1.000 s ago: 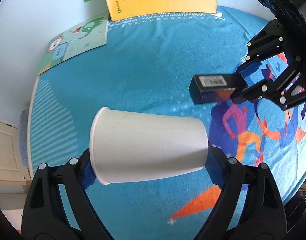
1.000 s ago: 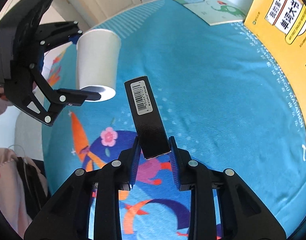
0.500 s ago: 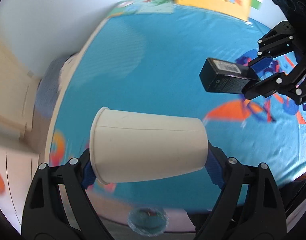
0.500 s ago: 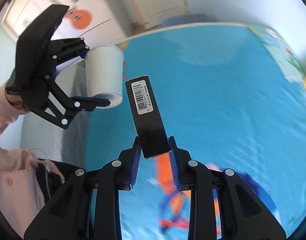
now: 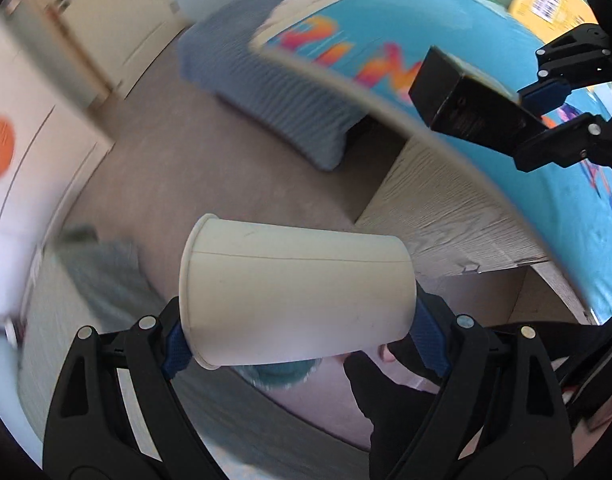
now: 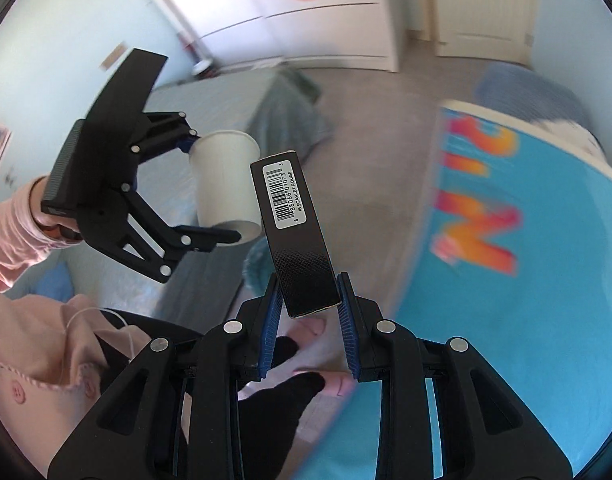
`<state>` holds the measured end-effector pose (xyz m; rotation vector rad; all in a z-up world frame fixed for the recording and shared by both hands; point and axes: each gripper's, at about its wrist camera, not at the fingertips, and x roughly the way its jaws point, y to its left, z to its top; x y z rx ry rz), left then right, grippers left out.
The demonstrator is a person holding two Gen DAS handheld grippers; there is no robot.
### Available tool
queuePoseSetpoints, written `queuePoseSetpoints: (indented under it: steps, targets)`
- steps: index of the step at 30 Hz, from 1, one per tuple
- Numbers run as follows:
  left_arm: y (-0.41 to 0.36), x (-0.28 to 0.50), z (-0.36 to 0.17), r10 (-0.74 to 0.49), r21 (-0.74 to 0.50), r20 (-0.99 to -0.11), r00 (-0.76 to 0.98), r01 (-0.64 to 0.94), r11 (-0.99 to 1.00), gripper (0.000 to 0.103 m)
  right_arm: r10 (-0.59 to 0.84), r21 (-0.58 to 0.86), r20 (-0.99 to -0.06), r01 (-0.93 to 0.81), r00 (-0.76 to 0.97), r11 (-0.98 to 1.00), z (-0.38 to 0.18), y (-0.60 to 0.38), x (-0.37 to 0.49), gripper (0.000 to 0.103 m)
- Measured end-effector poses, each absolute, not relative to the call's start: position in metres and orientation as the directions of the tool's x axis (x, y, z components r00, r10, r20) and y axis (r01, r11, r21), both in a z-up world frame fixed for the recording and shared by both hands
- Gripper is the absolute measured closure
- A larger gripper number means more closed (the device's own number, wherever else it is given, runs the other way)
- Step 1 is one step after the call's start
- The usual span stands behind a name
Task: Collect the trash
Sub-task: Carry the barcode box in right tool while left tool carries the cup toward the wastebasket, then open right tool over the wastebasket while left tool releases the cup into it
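Left wrist view: the left claw (image 5: 301, 340) grips a white paper cup (image 5: 295, 294) sideways, off the counter (image 5: 562, 208) and above the floor. The right claw (image 6: 310, 312) pinches a black carton (image 6: 295, 232) by its near end. Both pieces look mid-carry; next comes finding a bin, none visible, and releasing over it.

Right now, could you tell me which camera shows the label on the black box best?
The right wrist view: the black box faces the camera, barcode sticker legible. The left wrist view shows only its dark end and side in the right gripper, no label.
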<state>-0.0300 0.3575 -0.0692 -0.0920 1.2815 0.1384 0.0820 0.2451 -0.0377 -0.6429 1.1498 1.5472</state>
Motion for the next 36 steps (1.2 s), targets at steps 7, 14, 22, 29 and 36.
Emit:
queuePoseSetpoints:
  steps: [7, 14, 22, 29, 36]
  targets:
    - [0.404, -0.103, -0.089, 0.059, -0.034, -0.969, 0.241, -0.361, 0.932, 0.018, 0.324, 0.360, -0.862, -0.921, -0.389, -0.148, -0.051, 0.318, 0.028, 0.074]
    - [0.423, -0.165, -0.106, 0.048, -0.061, -0.977, 0.209, -0.485, 0.873, 0.018, 0.209, 0.389, -0.868, -0.879, -0.450, -0.274, -0.068, 0.365, -0.033, 0.074]
    - [0.438, -0.201, -0.120, 0.028, -0.078, -0.983, 0.180, -0.557, 0.827, 0.016, 0.117, 0.431, -0.863, -0.838, -0.491, -0.336, -0.084, 0.397, -0.076, 0.062]
    - [0.441, -0.217, -0.137, 0.025, -0.045, -0.993, 0.114, -0.571, 0.820, 0.007, 0.121, 0.399, -0.881, -0.857, -0.457, -0.326, -0.092, 0.410, -0.090, 0.035]
    - [0.439, -0.217, -0.138, 0.021, -0.049, -0.993, 0.118, -0.563, 0.825, 0.007, 0.129, 0.393, -0.886, -0.870, -0.445, -0.297, -0.086, 0.400, -0.089, 0.035]
